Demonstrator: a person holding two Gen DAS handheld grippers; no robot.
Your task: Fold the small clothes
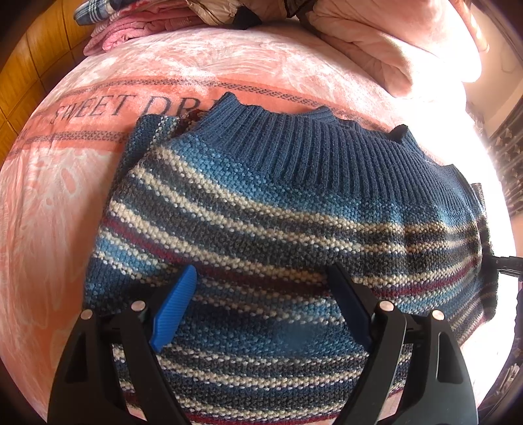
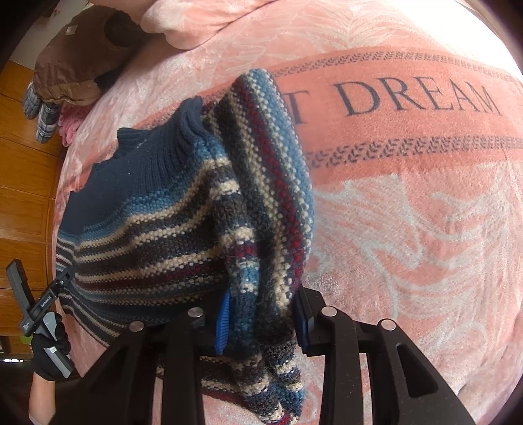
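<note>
Bright daylight, right-side glare, fisheye-warped edges

Left gripper (image 1: 261, 284) jaws apart over striped sweater (image 1: 278, 212) on pink blanket (image 1: 65, 196).

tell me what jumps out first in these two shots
The striped knit sweater dominates, lying on the pink blanket lettered with the words SWEET DREAM. The right gripper has a sleeve bunched between its fingers, while the left gripper sits open over the sweater's body. Folded pink clothes are piled at the bed's far edge.
</note>
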